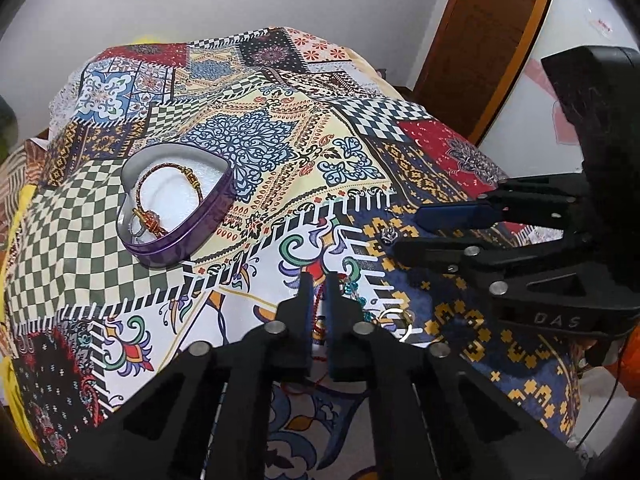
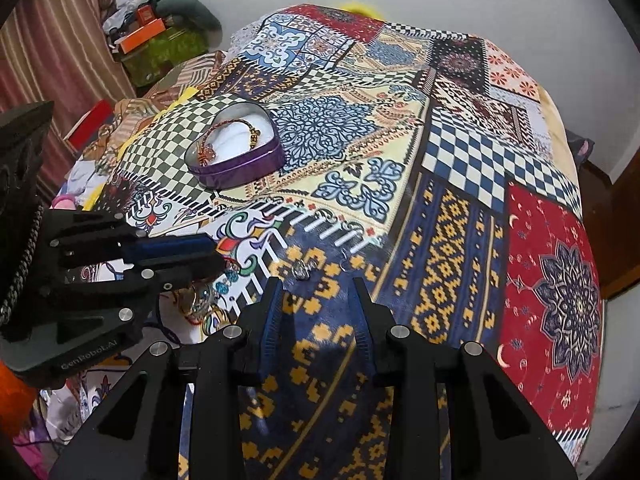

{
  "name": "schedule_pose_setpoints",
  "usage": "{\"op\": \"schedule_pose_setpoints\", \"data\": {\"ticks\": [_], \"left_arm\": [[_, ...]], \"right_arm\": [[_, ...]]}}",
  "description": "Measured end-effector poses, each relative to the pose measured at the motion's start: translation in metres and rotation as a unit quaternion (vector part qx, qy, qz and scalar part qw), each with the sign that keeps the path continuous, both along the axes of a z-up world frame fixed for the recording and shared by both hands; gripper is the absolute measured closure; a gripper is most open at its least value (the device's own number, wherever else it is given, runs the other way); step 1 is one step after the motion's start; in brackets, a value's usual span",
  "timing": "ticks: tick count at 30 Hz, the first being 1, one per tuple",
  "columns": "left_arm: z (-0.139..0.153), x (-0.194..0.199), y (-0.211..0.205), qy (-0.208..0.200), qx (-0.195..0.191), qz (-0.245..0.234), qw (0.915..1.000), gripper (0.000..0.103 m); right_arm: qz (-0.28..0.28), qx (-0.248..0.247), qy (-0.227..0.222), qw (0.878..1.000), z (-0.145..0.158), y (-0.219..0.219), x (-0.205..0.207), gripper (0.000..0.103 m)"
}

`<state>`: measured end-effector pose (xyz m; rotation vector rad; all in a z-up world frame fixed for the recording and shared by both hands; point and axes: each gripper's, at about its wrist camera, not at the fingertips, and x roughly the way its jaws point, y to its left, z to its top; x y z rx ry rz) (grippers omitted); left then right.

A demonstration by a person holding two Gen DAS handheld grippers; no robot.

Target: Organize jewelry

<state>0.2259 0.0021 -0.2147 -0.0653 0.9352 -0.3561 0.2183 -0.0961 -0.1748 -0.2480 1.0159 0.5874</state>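
A purple heart-shaped tin (image 1: 176,240) (image 2: 240,172) sits on the patterned cloth with a gold and red bracelet (image 1: 160,184) (image 2: 224,132) inside on white padding. My left gripper (image 1: 318,280) (image 2: 208,254) is nearly shut around a red beaded string (image 1: 318,312) lying on the cloth among loose pieces: teal beads (image 1: 354,294) (image 2: 222,288) and a ring (image 1: 396,322). My right gripper (image 2: 316,284) (image 1: 404,228) is open and empty, just short of a small silver ring (image 2: 301,270) (image 1: 388,234) on the blue and yellow patch.
The cloth (image 1: 280,152) (image 2: 440,200) covers a raised surface that drops off on all sides. A wooden door (image 1: 480,40) stands at the right. Boxes and clutter (image 2: 144,32) lie beyond the far left edge by a curtain.
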Motion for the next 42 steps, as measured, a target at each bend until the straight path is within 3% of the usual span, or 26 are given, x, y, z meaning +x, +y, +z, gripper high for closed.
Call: {"op": "schedule_pose_setpoints", "data": {"ticks": [5,7,8,10,26,42], "left_arm": [[0.002,0.003,0.005,-0.003,-0.016,0.005,0.9999,0.103],[0.005,0.003,0.006,-0.008,-0.02,0.009,0.9997,0.103],[0.008,0.003,0.007,-0.011,-0.023,0.01,0.9996,0.103],[0.012,0.003,0.007,-0.017,-0.026,0.012,0.9994,0.103],[0.074,-0.008,0.026,-0.078,-0.047,0.043,0.9949,0.103],[0.109,0.004,0.073,-0.125,-0.024,0.103,0.9866,0.103]], "right_arm": [[0.006,-0.007,-0.006,1.0,-0.004,0.009,0.005,0.073],[0.004,-0.007,-0.01,1.0,-0.006,0.01,0.006,0.08],[0.005,-0.008,-0.01,1.0,-0.006,0.011,0.007,0.09],[0.009,-0.004,-0.01,1.0,-0.006,0.011,0.006,0.094],[-0.002,0.018,-0.061,0.998,0.034,0.002,-0.007,0.094],[0.007,0.042,-0.102,0.994,0.072,0.026,0.004,0.094]]}}
